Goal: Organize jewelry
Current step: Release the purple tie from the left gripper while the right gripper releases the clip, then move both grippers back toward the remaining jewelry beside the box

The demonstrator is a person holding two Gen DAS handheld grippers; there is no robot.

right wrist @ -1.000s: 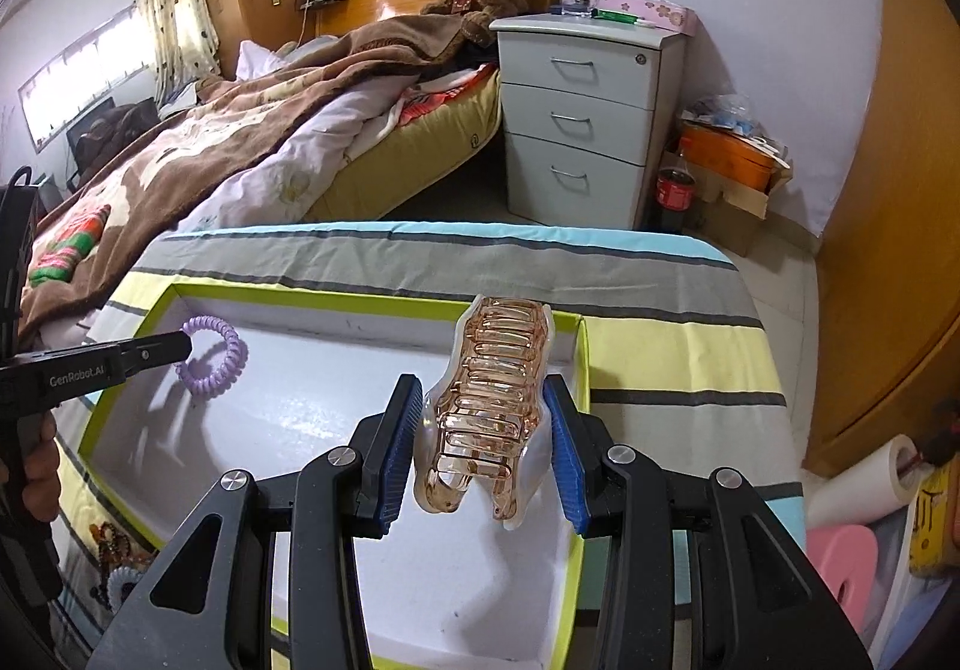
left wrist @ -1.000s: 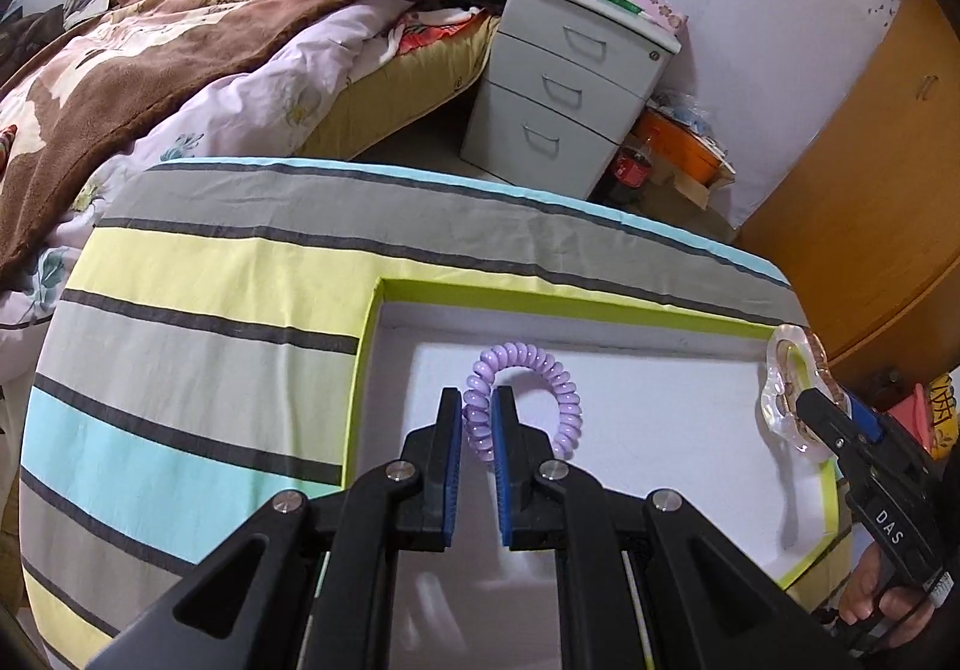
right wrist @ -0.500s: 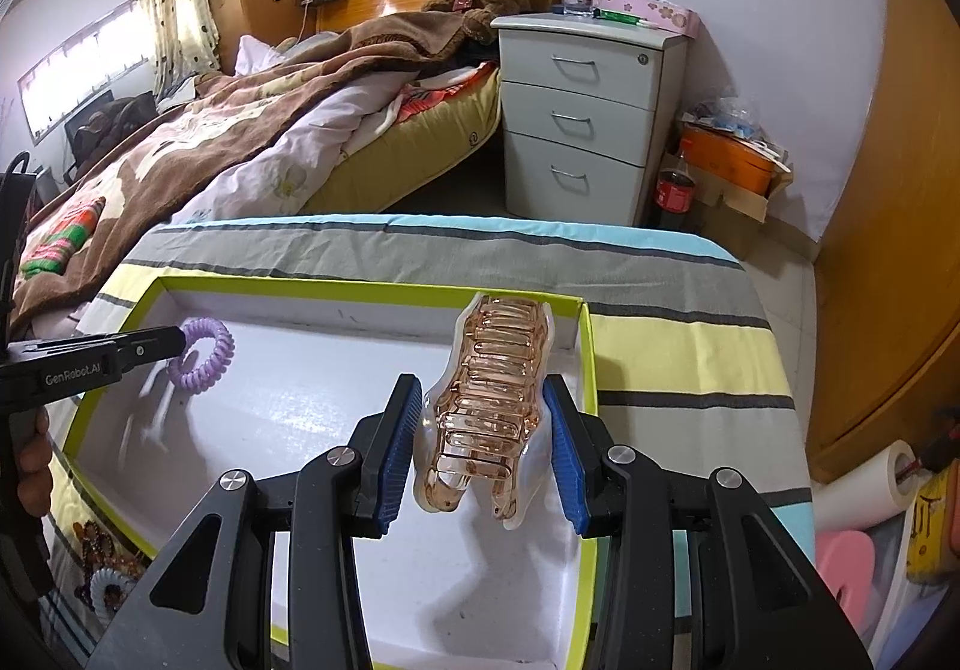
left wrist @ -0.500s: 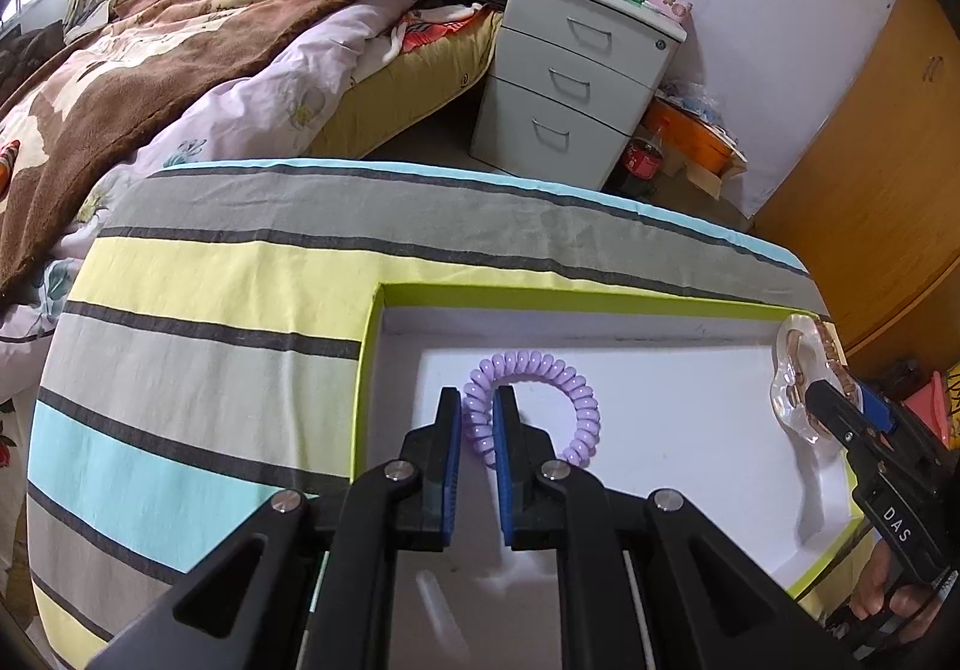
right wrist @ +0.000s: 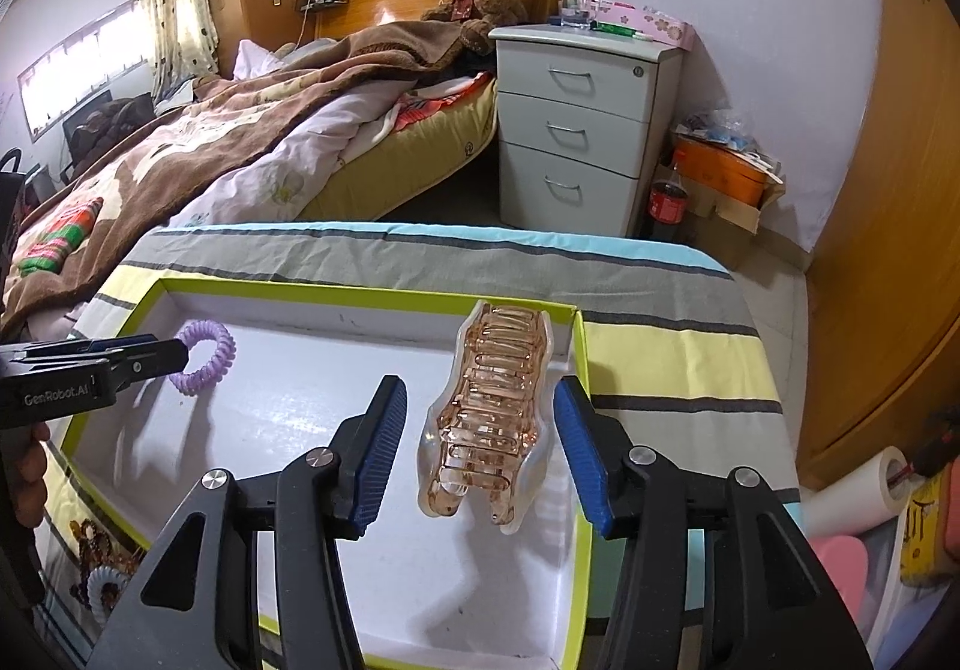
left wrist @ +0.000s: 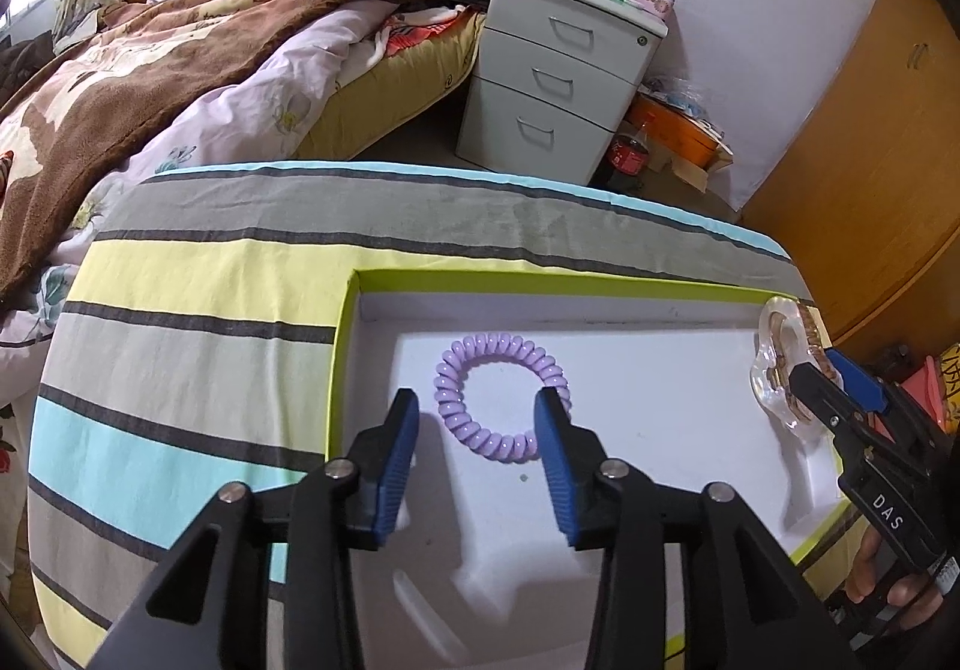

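Both claws stand released, the left claw (left wrist: 476, 430) around the purple spiral hair tie (left wrist: 501, 390) and the right claw (right wrist: 480, 445) flanking the hair clip (right wrist: 489, 418) in the tray (right wrist: 360, 293), so each should withdraw straight back without nudging them.

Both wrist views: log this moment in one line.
left hand-held gripper: open | right hand-held gripper: open | purple coil tie, hair claw: in tray
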